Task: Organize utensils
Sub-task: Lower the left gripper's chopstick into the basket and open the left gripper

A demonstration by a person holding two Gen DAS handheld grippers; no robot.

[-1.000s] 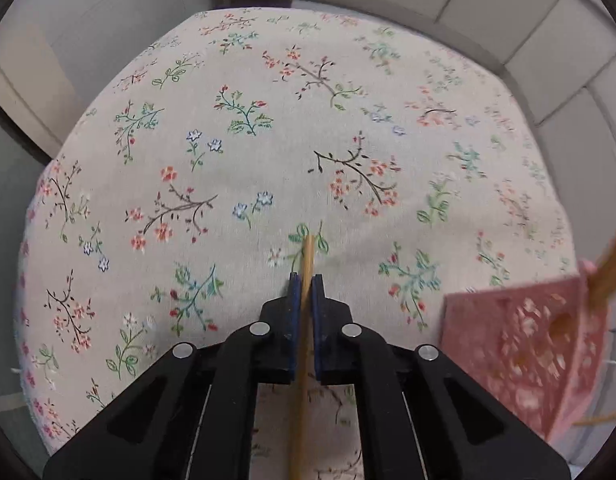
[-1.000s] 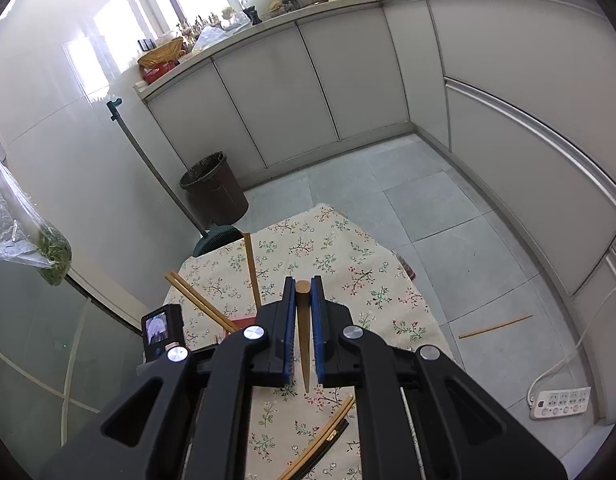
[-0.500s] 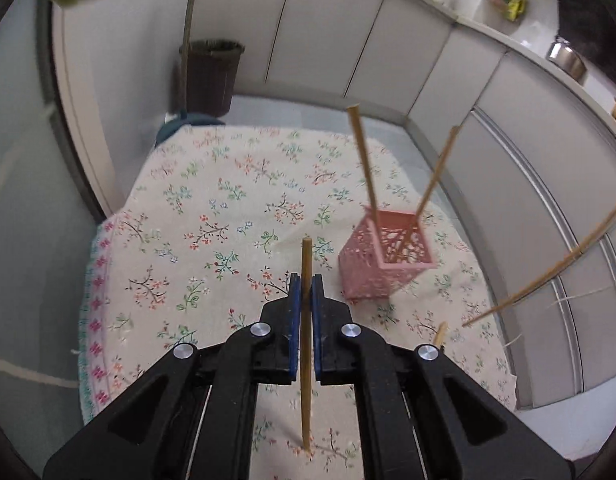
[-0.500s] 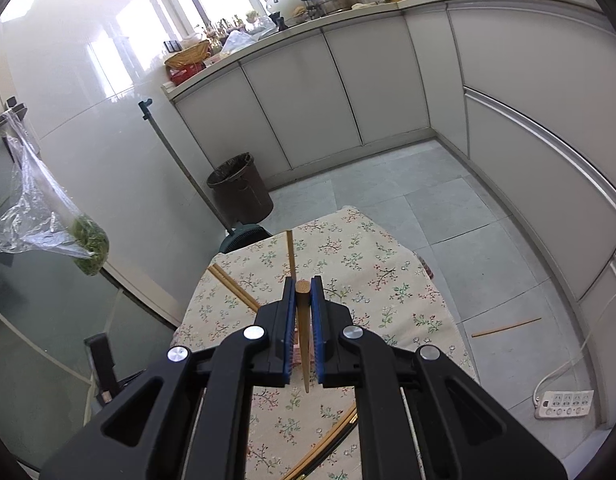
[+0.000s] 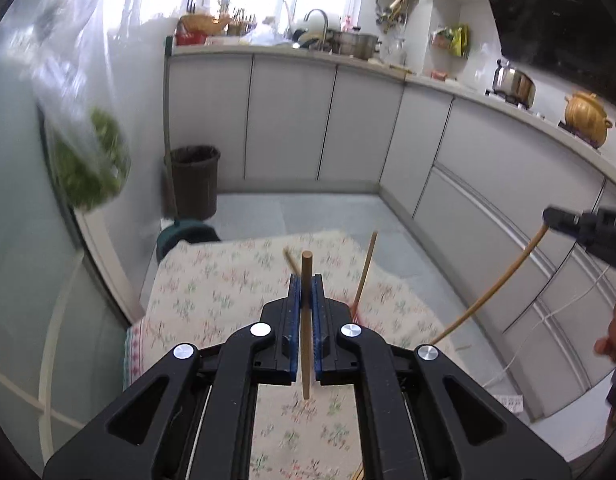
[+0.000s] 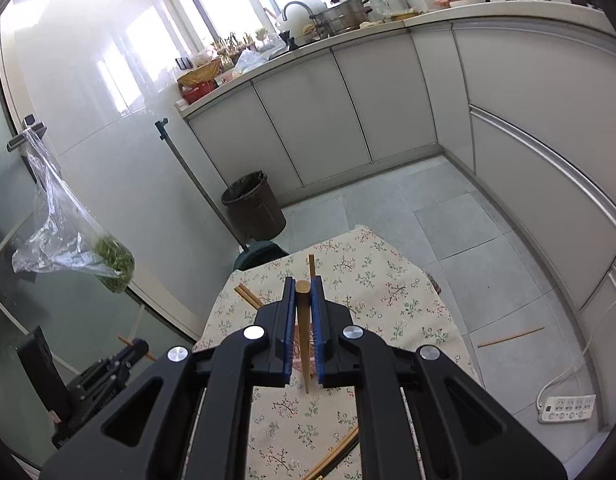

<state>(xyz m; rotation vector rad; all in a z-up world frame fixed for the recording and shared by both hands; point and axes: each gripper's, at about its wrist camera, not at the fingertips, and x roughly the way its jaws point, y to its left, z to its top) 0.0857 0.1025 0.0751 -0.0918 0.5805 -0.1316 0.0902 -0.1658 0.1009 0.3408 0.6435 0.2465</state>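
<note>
Both grippers, left (image 5: pixel 306 294) & right (image 6: pixel 303 300), each pinch one chopstick (image 5: pixel 306 320). Judgement: keep sticks vertical, lower tip-first into the pink holder, barely visible behind the left one.

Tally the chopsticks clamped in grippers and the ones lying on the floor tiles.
Clamped in grippers: 2, the left chopstick in the left gripper and the right chopstick in the right gripper
On the floor tiles: 1, the floor chopstick
Total: 3
</note>
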